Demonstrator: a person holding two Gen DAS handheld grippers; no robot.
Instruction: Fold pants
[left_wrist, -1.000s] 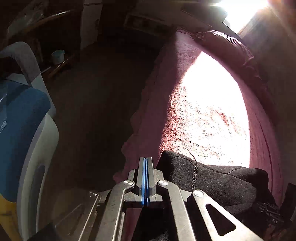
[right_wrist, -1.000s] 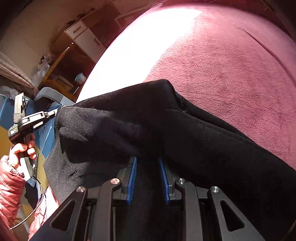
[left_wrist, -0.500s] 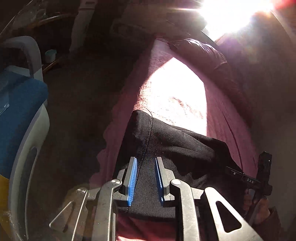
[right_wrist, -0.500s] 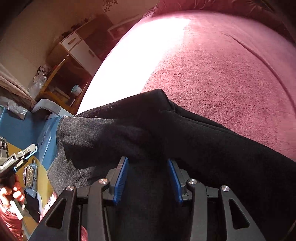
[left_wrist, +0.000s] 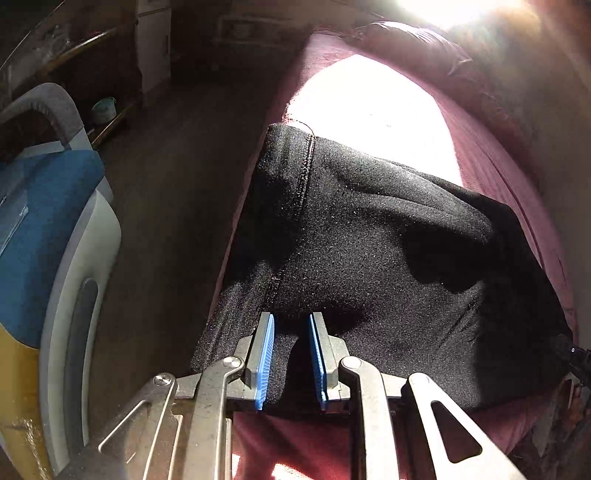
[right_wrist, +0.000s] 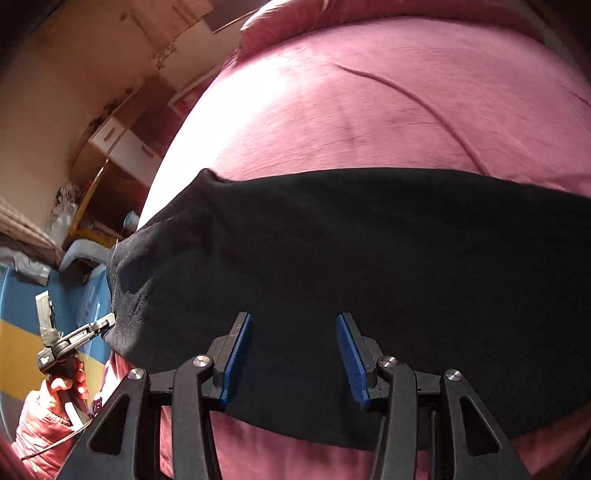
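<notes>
Black pants (left_wrist: 388, 258) lie folded into a wide band across the red blanket (left_wrist: 369, 110) of a bed. My left gripper (left_wrist: 291, 332) hovers over their near left edge, open, the blue pads apart and pressing on nothing. In the right wrist view the pants (right_wrist: 369, 258) stretch from left to right on the blanket (right_wrist: 369, 92). My right gripper (right_wrist: 295, 332) stands open above their near edge, with only fabric below the gap. The left gripper (right_wrist: 107, 325) shows there at the pants' left end, held by a hand (right_wrist: 62, 384) in a red sleeve.
A blue, white and yellow seat-like object (left_wrist: 48, 240) stands on the dark floor (left_wrist: 166, 184) left of the bed. A red pillow (left_wrist: 424, 44) lies at the bed's far end. A white drawer cabinet (right_wrist: 122, 144) and cluttered shelves stand beyond the floor.
The left jaws went from shut to apart and the right jaws spread wider. Both grippers drew back towards the near edge, so more of the pants shows, lying flatter.
</notes>
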